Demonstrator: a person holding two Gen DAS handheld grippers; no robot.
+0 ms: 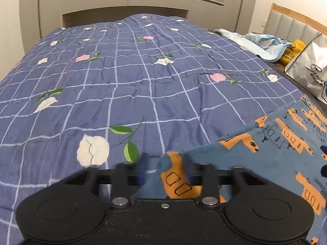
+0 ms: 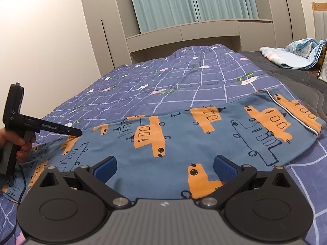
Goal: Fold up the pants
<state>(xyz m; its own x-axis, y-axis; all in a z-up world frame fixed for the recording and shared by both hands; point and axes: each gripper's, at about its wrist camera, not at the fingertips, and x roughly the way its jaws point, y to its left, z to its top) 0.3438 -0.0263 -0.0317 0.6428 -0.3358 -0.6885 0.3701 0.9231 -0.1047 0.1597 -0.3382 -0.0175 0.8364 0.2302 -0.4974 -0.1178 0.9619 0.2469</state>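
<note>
The pants [image 2: 204, 134], blue with orange printed vehicles, are laid flat across the near part of a bed, on a purple checked quilt [image 1: 122, 81] with printed flowers. Seen from the right wrist, the pants are stretched sideways over the quilt, with a white-piped edge at their right end.

The right gripper [image 2: 165, 168] is held low over the near edge of the pants. Its jaws are spread wide, and the blue pads [image 2: 105, 168] are seen on either side of a stretch of cloth, without pressing on it. Nothing is gripped by it.

The left gripper [image 1: 165, 164] is placed at the left end of the pants. In its own view the fingers are blurred; a corner of the pants is seen lying between them. The jaws are partly apart, and whether the cloth is pinched cannot be told from that view. From the right wrist, the same gripper [image 2: 78, 133] is seen from the side, its tip touching the far edge of the pants, and it is held by a hand [image 2: 19, 145] at the left of the pants.

Beyond the pants, toward the right end of the bed, a light blue crumpled cloth [image 1: 263, 42] is lying, with a yellow packet [image 1: 292, 53] and a silver bag [image 1: 310, 69] beside it. Behind the bed, a green curtain [image 2: 192, 2] is hung.
</note>
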